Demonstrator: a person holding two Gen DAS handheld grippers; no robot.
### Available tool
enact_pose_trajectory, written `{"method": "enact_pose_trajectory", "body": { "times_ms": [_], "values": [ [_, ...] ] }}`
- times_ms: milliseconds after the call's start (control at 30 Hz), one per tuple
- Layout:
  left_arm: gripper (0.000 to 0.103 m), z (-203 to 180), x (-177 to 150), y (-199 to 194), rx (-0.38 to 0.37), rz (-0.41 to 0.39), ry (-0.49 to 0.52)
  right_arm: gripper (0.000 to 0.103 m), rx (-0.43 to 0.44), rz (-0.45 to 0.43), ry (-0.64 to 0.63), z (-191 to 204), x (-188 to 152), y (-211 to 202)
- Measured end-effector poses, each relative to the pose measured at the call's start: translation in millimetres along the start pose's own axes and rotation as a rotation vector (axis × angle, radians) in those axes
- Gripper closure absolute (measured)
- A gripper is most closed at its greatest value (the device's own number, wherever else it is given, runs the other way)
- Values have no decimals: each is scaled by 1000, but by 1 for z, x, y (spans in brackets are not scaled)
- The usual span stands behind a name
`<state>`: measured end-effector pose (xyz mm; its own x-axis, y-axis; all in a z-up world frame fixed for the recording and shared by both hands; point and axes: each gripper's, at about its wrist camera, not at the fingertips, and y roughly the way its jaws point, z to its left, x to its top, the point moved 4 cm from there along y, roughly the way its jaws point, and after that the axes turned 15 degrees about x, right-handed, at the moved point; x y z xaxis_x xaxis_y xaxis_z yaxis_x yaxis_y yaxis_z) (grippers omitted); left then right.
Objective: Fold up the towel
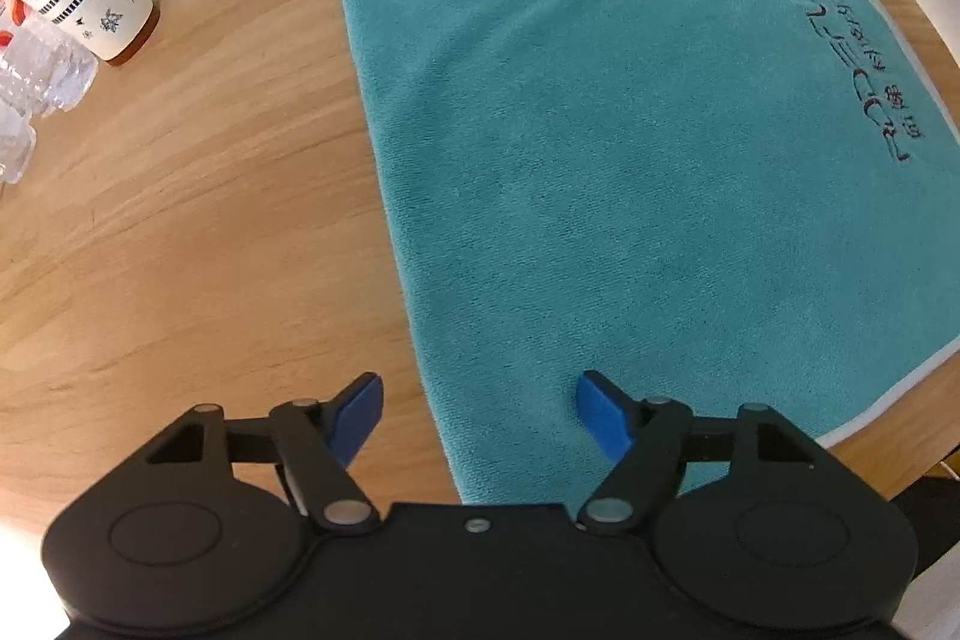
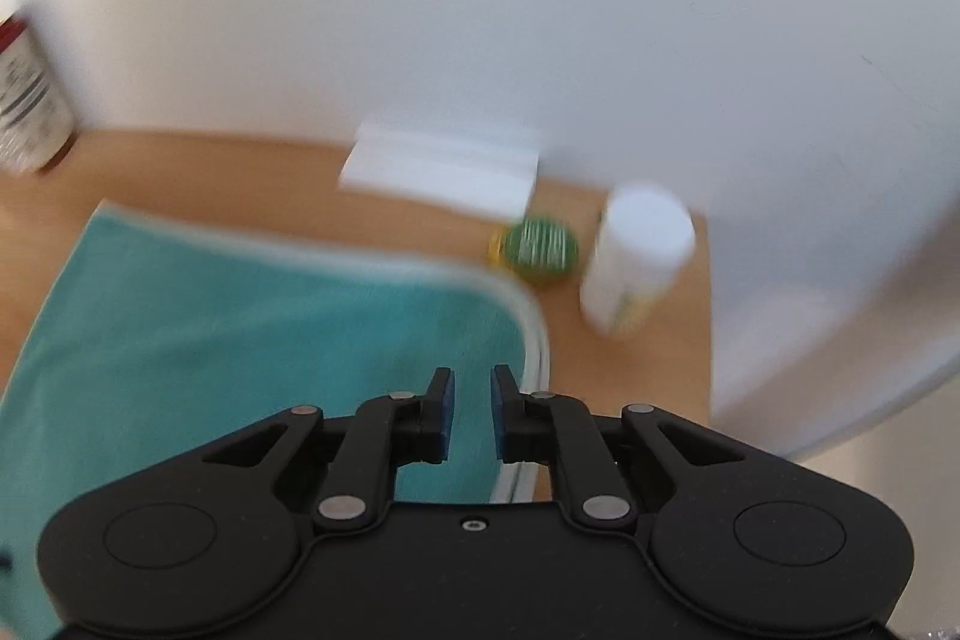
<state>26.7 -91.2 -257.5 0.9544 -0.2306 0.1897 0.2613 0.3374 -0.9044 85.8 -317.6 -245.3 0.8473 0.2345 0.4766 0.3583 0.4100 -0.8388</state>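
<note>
a: where's the teal microfibre towel with pale piping (image 1: 600, 160)?

b: flat on the round wooden table (image 1: 180, 220). your left gripper (image 1: 480, 412) is spread wide over its near left edge, holding nothing.

a: and the right gripper (image 2: 472, 412)?

b: jaws nearly together with a slim gap, nothing between them, above the far right corner. that view is blurred. pinch both corners low at the piping, then lift evenly, i'd say.

A teal towel (image 1: 600, 172) with a pale grey edging lies spread flat and unfolded on the wooden table (image 1: 198, 220). Dark embroidered lettering runs along one side of it. Faint creases cross its plush surface near the far edge.
</note>
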Motion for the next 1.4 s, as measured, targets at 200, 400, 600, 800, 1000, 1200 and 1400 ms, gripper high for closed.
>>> {"method": "enact_pose_trajectory", "body": {
  "times_ms": [200, 400, 600, 800, 1000, 1200, 1400],
  "values": [
    [27, 5, 4, 4, -12, -13, 29, 86, -19, 94, 114, 19, -78, -12],
    [27, 20, -2, 11, -19, -8, 53, 84, 24, 138, 193, 38, -122, -14],
    [33, 31, -2, 17, -47, 4, 58, 80, -29, 114, 209, 51, -126, -18],
    [32, 38, -7, 17, -27, -19, 96, 78, -80, 83, 191, 64, -128, -21],
    [32, 46, -5, 23, -18, -12, 117, 78, -84, 67, 216, 69, -133, -25],
    [35, 48, -8, 16, -120, 24, 66, 75, -73, 36, 277, 57, -133, -40],
    [35, 47, -16, 13, -233, 59, 8, 61, -8, 33, 390, 40, -148, -53]
  ]
}}
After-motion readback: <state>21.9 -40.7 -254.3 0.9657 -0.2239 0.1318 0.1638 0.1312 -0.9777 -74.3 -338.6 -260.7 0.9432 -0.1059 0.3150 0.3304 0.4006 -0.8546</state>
